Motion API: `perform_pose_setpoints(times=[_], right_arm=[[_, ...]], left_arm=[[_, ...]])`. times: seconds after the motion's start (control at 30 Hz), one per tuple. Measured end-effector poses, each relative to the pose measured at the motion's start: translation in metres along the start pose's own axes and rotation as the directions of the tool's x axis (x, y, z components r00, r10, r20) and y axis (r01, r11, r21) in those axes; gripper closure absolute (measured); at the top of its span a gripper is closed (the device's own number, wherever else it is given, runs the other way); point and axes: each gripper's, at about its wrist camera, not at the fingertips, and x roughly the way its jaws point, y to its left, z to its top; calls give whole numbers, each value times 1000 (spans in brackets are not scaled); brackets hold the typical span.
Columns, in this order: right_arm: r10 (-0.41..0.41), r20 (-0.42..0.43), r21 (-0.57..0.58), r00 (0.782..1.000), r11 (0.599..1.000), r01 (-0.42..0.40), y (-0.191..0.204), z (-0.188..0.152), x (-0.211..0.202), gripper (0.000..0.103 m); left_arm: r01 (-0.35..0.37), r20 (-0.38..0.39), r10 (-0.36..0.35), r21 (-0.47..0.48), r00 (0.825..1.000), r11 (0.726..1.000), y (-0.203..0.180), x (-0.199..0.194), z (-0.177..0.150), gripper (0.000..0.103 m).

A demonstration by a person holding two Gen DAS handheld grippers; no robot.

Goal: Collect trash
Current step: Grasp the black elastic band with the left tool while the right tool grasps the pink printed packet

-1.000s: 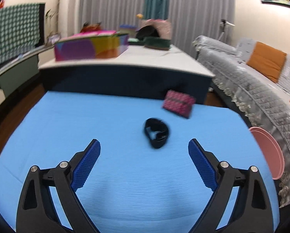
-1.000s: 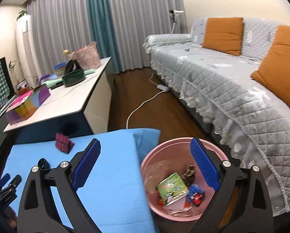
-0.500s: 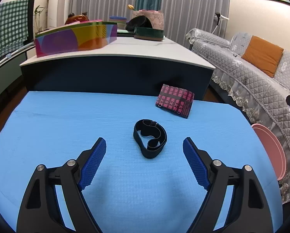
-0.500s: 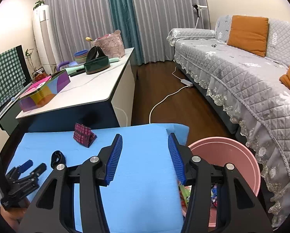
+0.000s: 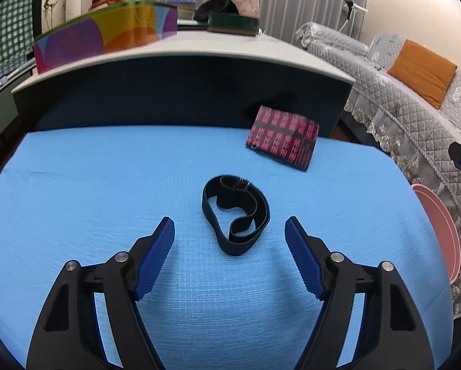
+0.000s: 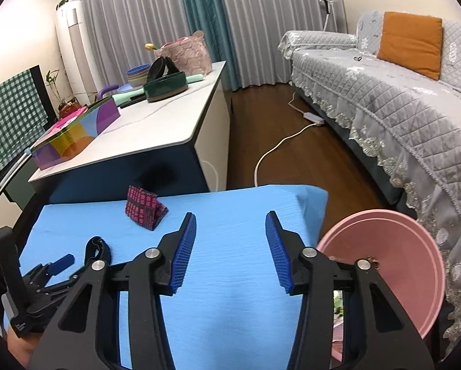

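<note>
A black elastic band [image 5: 234, 247] lies looped on the blue cloth table [image 5: 76, 185]. My left gripper [image 5: 229, 220] hovers low over it, jaws closing, the band just ahead of and between the blue fingertips, pads apart from it. A pink-patterned packet [image 5: 282, 140] stands tilted at the cloth's far edge. In the right wrist view my right gripper [image 6: 230, 215] hangs over bare blue cloth, jaws closing with nothing between them. The pink bin [image 6: 394, 246] stands to its right, trash partly hidden inside. The left gripper [image 6: 73, 266], band [image 6: 98, 246] and packet [image 6: 144, 208] appear at the left.
A white-topped cabinet [image 6: 156, 129] stands right behind the blue table, carrying a colourful box [image 6: 73, 132] and bowls. A grey quilted sofa [image 6: 384, 108] with orange cushions runs along the right. A white cable [image 6: 280, 148] lies on the wooden floor between them.
The left gripper came closer and lower toward the black band, jaws narrowing. The right gripper swung left from above the pink bin to over the blue cloth, jaws narrowing a lot.
</note>
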Motion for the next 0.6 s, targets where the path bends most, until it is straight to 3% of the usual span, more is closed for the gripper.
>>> perform_pose_setpoints(times=[0.27, 0.33, 0.37, 0.4, 0.43, 0.6], right_arm=[[84, -43, 5, 996, 996, -84, 23, -8, 32, 62], [100, -53, 10, 994, 995, -100, 28, -10, 40, 62], [111, -59, 14, 992, 994, -110, 31, -11, 45, 62], [118, -62, 15, 991, 993, -117, 34, -11, 48, 62], [127, -68, 14, 990, 992, -126, 38, -11, 54, 62], [156, -93, 23, 983, 988, -155, 51, -6, 80, 62]], left_arm=[[22, -54, -21, 13, 998, 1000, -3, 12, 1, 46], [32, -63, -31, 16, 998, 999, -3, 13, 0, 63], [37, -70, -36, 13, 997, 999, -2, 14, -1, 66], [44, -71, -43, 9, 997, 999, -2, 14, -1, 80], [46, -71, -45, 9, 996, 999, -2, 14, -2, 85], [6, -62, -6, 7, 998, 1000, 4, 13, -1, 92]])
